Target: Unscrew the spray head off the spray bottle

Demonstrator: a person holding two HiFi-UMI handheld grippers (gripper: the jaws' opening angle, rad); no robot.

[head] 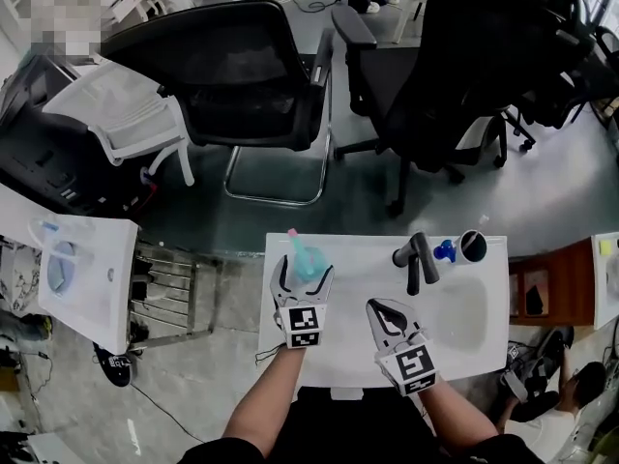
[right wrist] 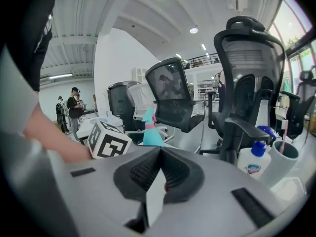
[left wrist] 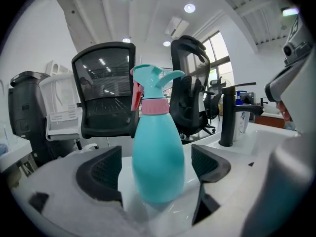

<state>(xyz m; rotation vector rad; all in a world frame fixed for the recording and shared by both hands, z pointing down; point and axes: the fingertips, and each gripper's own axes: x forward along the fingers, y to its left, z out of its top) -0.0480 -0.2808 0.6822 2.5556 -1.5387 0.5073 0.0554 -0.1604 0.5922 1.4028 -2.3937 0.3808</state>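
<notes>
A teal spray bottle (head: pixel 308 259) (left wrist: pixel 158 152) with a pink collar, a teal spray head (left wrist: pixel 154 80) and a red trigger stands upright on the white sink counter (head: pixel 358 249). My left gripper (head: pixel 304 276) (left wrist: pixel 155 169) is open, one jaw on each side of the bottle's body, and the pads stand clear of it. My right gripper (head: pixel 387 315) (right wrist: pixel 159 174) is shut with nothing held, to the right of the bottle and nearer me. In the right gripper view the bottle (right wrist: pixel 150 130) shows behind the left gripper's marker cube (right wrist: pixel 106 141).
A black faucet (head: pixel 416 257) (left wrist: pixel 228 115) stands at the back of the basin (head: pixel 464 322). A blue-capped soap bottle (head: pixel 444 250) (right wrist: pixel 253 166) and a cup (head: pixel 472 246) stand beside it. Two black office chairs (head: pixel 242 75) are beyond the counter, and a white side table (head: pixel 87 269) is at left.
</notes>
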